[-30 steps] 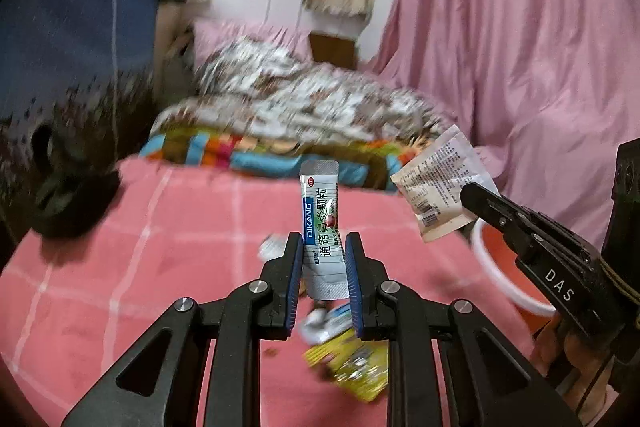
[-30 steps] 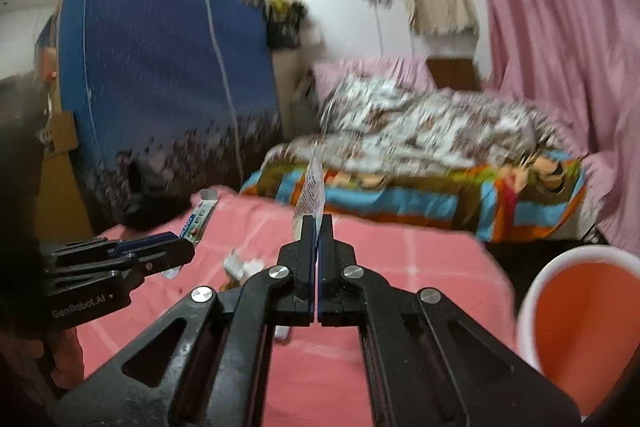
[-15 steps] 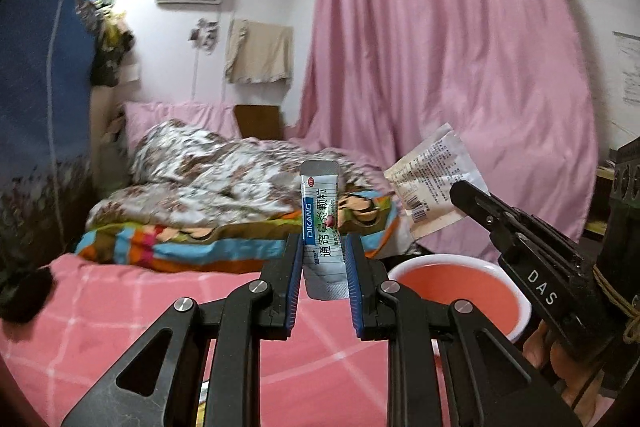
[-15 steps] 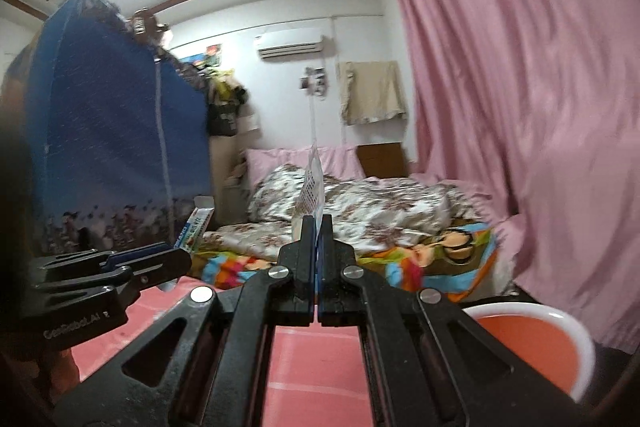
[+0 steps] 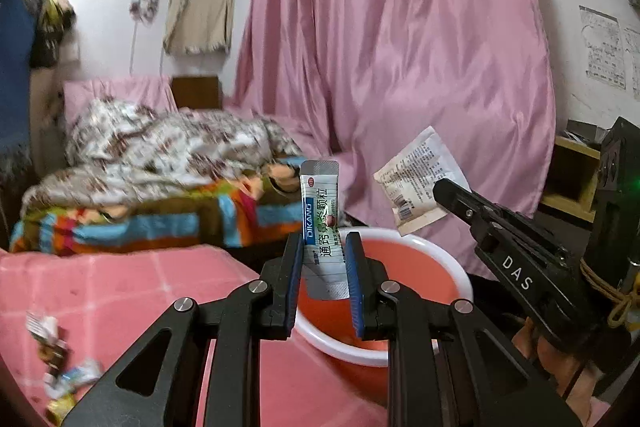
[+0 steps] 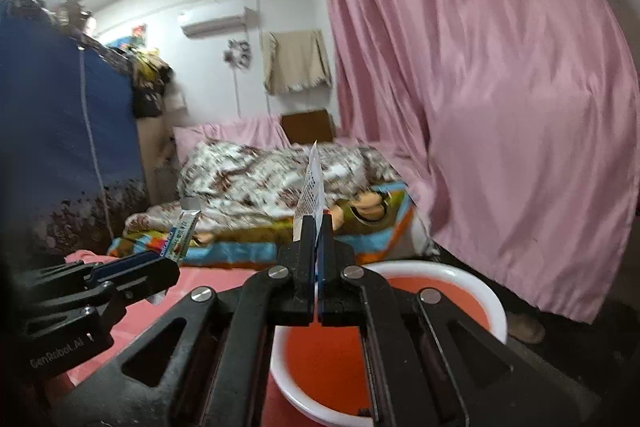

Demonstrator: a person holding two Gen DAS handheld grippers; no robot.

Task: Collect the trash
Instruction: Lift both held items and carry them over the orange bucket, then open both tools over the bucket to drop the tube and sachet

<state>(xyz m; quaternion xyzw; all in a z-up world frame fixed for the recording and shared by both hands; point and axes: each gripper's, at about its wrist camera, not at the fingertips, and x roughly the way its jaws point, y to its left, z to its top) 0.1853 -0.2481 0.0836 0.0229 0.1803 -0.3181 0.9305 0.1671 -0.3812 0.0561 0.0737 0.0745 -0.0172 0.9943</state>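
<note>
two wrappers are up over the orange basin (image 5: 416, 347): left gripper (image 5: 323, 259) pinches the silver sachet (image 5: 322, 223), right gripper (image 6: 317, 227) is clamped on the white packet (image 6: 312, 187). released off-centre, the light packet could flutter past the rim onto the pink desk (image 5: 100, 287).

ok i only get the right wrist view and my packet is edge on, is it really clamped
Observer: Yes. The left wrist view shows the right gripper shut on a lower corner of the white packet. The rest of the packet sticks up free.
Operator: any trash on the table
Observer: A few wrappers lie on the pink cloth, at the lower left of that view.
Operator: and the other one's grip
Observer: The left gripper clamps the grey sachet by its lower half, upright, with the printed face towards its camera. The red basin is just behind it.
</note>
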